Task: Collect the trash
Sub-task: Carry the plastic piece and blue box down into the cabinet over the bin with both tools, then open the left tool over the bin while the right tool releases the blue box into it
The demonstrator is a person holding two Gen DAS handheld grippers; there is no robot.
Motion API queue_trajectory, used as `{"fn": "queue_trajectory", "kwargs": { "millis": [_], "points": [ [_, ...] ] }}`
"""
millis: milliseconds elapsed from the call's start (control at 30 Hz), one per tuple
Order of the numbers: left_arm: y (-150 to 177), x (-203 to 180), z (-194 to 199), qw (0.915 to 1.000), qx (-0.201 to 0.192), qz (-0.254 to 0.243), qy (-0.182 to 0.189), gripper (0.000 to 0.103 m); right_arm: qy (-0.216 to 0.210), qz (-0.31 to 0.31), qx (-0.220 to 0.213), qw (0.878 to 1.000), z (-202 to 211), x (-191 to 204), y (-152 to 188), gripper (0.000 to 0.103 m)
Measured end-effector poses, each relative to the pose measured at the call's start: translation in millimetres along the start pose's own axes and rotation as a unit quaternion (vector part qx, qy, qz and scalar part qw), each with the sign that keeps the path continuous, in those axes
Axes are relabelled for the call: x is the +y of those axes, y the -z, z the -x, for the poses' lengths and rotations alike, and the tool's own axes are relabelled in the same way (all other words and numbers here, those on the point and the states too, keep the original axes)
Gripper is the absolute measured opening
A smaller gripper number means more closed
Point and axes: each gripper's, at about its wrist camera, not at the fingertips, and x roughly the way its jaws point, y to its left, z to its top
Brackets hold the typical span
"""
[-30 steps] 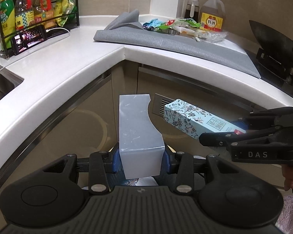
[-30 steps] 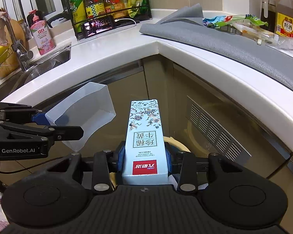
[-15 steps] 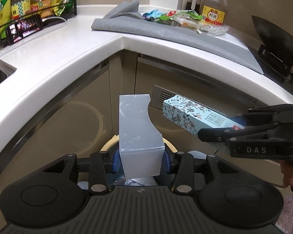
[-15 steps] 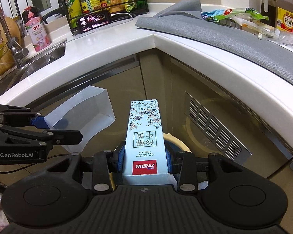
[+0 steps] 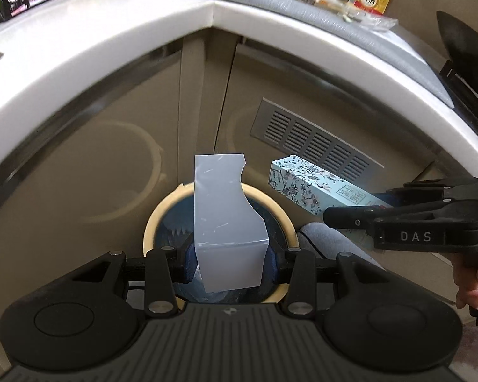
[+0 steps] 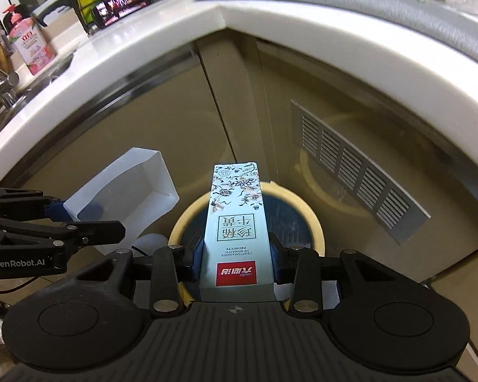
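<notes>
A round bin (image 5: pixel 149 226) with a cream rim is standing on the floor below the corner of the white worktop (image 5: pixel 79 47), and everything here is placed against it. The left claw (image 5: pixel 228 258) is gripping a grey open box (image 5: pixel 223 216), partly closed on its sides, directly over the bin's mouth. The right claw (image 6: pixel 237 265) is pinching a long floral carton (image 6: pixel 235 222) the same way, with its far end over the bin. The carton is long against the bin's mouth, so it may be catching the rim and tipping out. The two pieces are sitting close together above the bin, so they may be colliding as they drop.
</notes>
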Motion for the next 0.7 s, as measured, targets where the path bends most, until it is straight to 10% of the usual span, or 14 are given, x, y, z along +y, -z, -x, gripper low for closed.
{"fn": "queue_trajectory", "kwargs": {
  "millis": [700],
  "points": [
    [-2.9, 15.2, -65.5, 0.9972, 0.071, 0.026, -0.003, 0.046, 0.001, -0.023, 0.075, 0.997, -74.2, -14.8, -9.9, 0.041]
  ]
}}
